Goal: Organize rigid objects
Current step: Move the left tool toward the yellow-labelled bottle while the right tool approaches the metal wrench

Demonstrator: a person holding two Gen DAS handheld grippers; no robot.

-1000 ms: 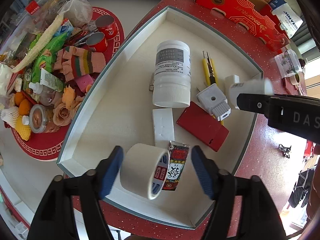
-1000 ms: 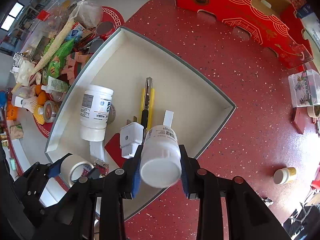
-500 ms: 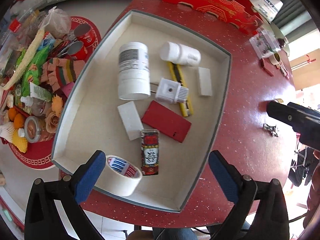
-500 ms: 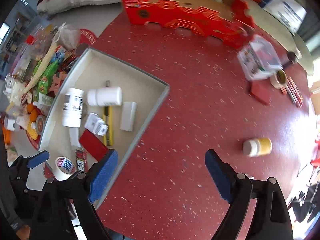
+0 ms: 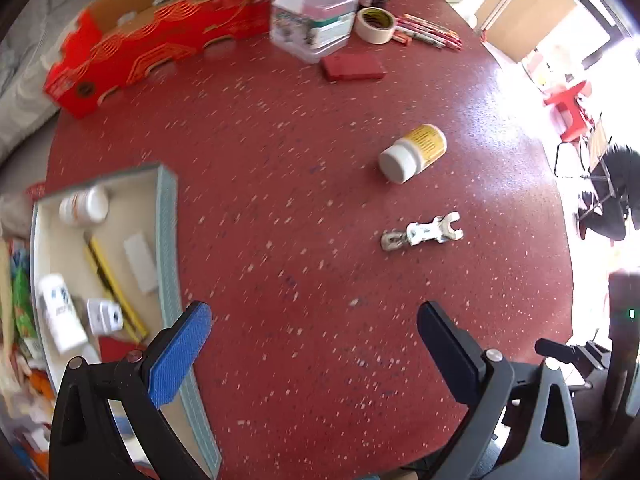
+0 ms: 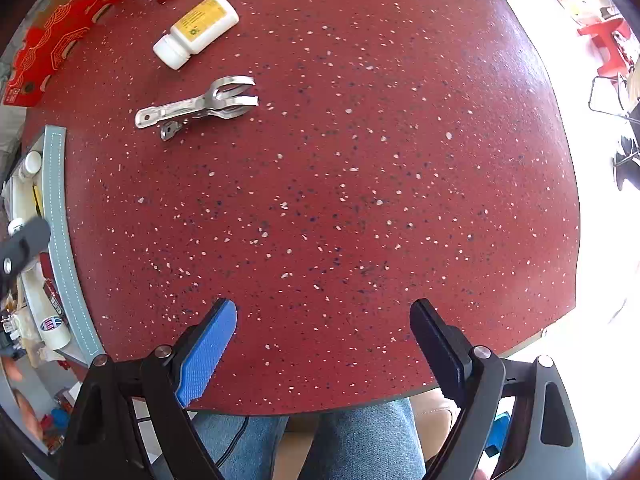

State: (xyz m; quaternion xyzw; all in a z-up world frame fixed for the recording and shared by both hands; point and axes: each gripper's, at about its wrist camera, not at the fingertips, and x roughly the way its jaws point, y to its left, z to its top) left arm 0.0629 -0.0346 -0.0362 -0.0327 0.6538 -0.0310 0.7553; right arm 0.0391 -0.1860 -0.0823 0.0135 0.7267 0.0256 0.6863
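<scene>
Both my grippers have swung away from the tray, leaving the tape roll and white bottle inside it.

Left wrist view: my left gripper [image 5: 314, 334] hangs wide open, empty, over the red table [image 5: 304, 184]. A yellow-labelled bottle [image 5: 414, 153] lies ahead, a metal clip [image 5: 424, 234] nearer; the tray [image 5: 166, 240] sits left.

Right wrist view: my right gripper [image 6: 322, 338] is spread open, holding nothing, bottle [image 6: 198, 28] and clip [image 6: 200, 106] far ahead.

Both wrist cameras look straight down on the red speckled worktop [image 5: 304, 184] from well above, sharing the yellow-labelled bottle [image 5: 414, 153], metal clip [image 6: 200, 106] and tray [image 5: 168, 240] edge.
</scene>
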